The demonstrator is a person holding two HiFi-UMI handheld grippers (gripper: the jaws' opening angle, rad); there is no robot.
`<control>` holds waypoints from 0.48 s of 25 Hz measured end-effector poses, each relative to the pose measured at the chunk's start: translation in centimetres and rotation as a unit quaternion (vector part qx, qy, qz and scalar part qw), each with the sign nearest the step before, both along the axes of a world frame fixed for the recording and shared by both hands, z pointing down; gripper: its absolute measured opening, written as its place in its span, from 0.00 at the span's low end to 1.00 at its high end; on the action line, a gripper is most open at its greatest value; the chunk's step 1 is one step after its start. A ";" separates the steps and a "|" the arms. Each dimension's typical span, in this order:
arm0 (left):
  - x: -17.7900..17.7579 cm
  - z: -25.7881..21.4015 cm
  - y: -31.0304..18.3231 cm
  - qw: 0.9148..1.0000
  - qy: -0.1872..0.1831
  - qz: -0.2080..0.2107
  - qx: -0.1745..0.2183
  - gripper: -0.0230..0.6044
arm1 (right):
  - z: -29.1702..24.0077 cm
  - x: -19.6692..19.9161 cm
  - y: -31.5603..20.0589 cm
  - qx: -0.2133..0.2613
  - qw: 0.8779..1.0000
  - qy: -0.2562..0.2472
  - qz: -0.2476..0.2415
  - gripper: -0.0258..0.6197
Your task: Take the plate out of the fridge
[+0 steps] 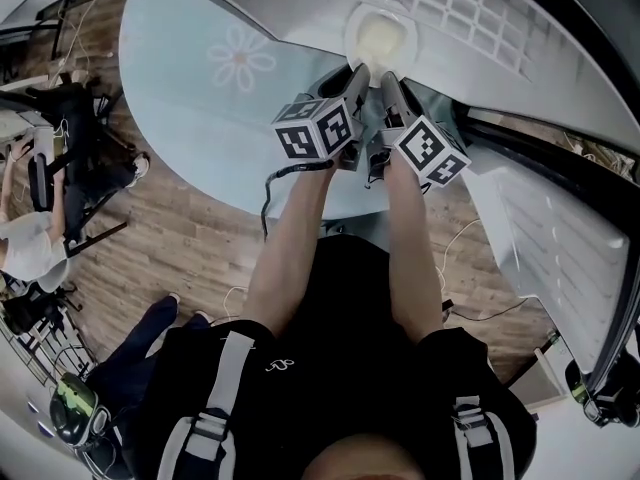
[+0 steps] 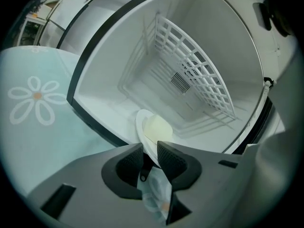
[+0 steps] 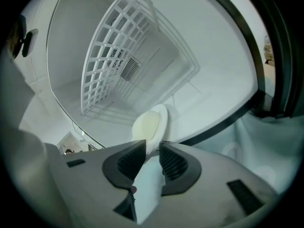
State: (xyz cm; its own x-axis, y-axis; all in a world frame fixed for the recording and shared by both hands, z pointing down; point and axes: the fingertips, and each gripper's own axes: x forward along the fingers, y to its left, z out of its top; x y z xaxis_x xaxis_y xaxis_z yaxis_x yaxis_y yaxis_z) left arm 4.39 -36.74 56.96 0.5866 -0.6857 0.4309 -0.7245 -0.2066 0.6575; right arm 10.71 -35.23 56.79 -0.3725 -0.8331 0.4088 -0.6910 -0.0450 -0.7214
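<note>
Two claws, one plate (image 1: 380, 33), and it's a pinch from both sides! The left gripper (image 2: 149, 151) has its pads clamped on the near rim, and the right gripper (image 3: 153, 148) is nipped onto that same rim just beside it. In the head view the pair sit close together, nearly touching.

The plate rests on the white floor of the fridge (image 2: 118, 56), right at the front lip by the dark door seal, with the wire shelf (image 2: 199, 75) well behind it. It's white with a pale yellow centre, whether food or glaze I can't tell.

It looks rigid, glossy and breakable, so I'd expect it to slip in a loose hold. The rim is the only place to take it, and a hold on the near edge alone leaves the far side wanting to droop. It needs to stay level coming out over the flowered table (image 1: 200, 88).
</note>
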 end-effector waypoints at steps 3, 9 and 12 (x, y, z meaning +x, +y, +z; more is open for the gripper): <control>-0.4 -0.9 0.4 1.000 0.001 -0.009 0.003 0.18 | -0.7 -0.4 0.3 0.005 1.000 -0.005 -0.008 0.20; -1.3 -2.2 1.7 0.999 0.010 -0.029 0.010 0.21 | -2.6 -1.1 1.2 0.025 0.999 0.010 -0.035 0.20; -1.2 -3.3 1.9 0.999 0.005 -0.035 0.028 0.21 | -3.6 -1.1 1.4 0.042 0.998 0.015 -0.046 0.20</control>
State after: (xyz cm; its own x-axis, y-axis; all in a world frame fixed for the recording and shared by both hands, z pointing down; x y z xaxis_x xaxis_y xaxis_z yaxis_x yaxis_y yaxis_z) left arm 3.16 -34.85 53.69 0.5409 -0.7478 0.3851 -0.7319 -0.1929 0.6535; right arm 9.64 -33.88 53.18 -0.4377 -0.8279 0.3506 -0.7107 0.0798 -0.6990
